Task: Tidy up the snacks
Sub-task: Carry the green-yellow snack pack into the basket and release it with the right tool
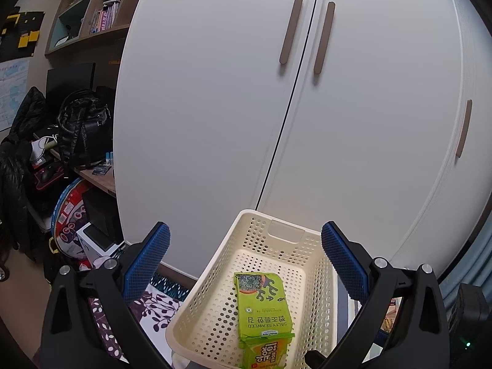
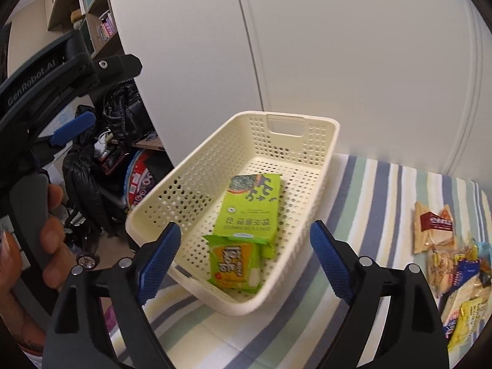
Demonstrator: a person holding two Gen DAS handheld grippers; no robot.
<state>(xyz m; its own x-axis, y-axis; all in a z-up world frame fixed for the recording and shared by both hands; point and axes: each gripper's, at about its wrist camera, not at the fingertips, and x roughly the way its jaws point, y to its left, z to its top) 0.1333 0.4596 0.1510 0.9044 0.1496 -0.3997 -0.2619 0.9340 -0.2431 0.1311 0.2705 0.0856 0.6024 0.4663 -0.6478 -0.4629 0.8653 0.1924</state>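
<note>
On the striped bedcover (image 2: 366, 190), basket (image 2: 196, 166) already held seaweed pack (image 2: 250, 206) and small green packet (image 2: 233, 264), both grippers (image 1: 246, 252) (image 2: 243, 255) hovered wide open and empty, so best next: right swings to snack pile (image 2: 455, 270), grips one packet by its edge.
</note>
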